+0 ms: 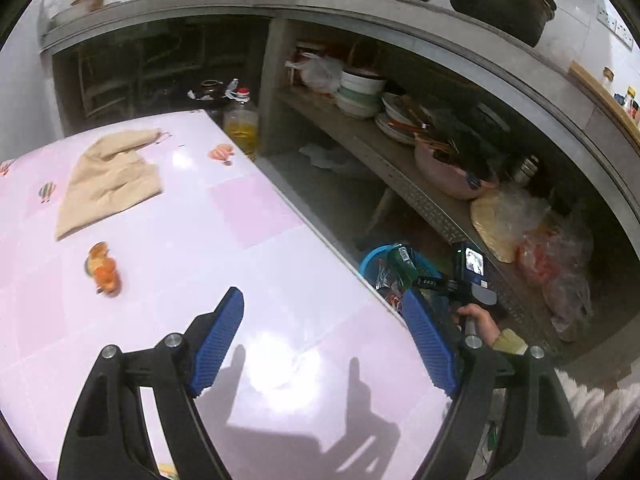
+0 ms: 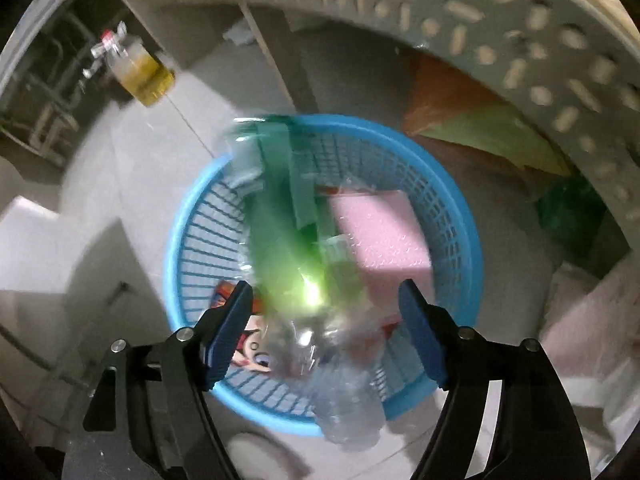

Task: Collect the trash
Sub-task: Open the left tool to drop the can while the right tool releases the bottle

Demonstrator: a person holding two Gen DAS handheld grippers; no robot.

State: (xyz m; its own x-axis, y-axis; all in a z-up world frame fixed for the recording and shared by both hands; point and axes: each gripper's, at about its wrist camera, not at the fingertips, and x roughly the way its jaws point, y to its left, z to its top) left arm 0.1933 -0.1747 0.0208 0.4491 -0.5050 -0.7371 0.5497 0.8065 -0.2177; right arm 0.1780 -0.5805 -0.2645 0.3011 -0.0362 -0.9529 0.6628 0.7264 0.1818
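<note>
Right claw (image 2: 324, 316) is over the blue basket (image 2: 192, 216) on the floor, pointing steeply down, jaws spread wide w/ nothing pinched. A clear plastic bottle (image 2: 348, 400) w/ a green label is smeared with blur right under it, lying partly across the near rim; looks like it's dropping in, can't tell if it's settled. Basket's already got a pink foam block (image 2: 380, 232) and a printed wrapper (image 2: 248, 344) in it.

Left claw (image 1: 324, 344) hangs over the pink table (image 1: 260, 208), jaws wide too, empty. What's left up there: a small orange crumpled wrapper (image 1: 103, 268), off to the left of the claw and well apart from it, plus a beige cloth (image 1: 108, 180) farther back. Cloth's prob not trash, I'd guess.

Wrapper next, I reckon. Looks feather-light, soft and crinkly, so it'll squash flat under the pads, no risk of breaking. Trouble is that table is glossy: nudge it w/ one pad and it'll skate off. Best come straight down, pads either side of the fattest bunched part in the middle, and close fully. Thin edges would just slip out.

Bottle's light and springy, slick too; if it hangs on the rim, grab mid-body.
</note>
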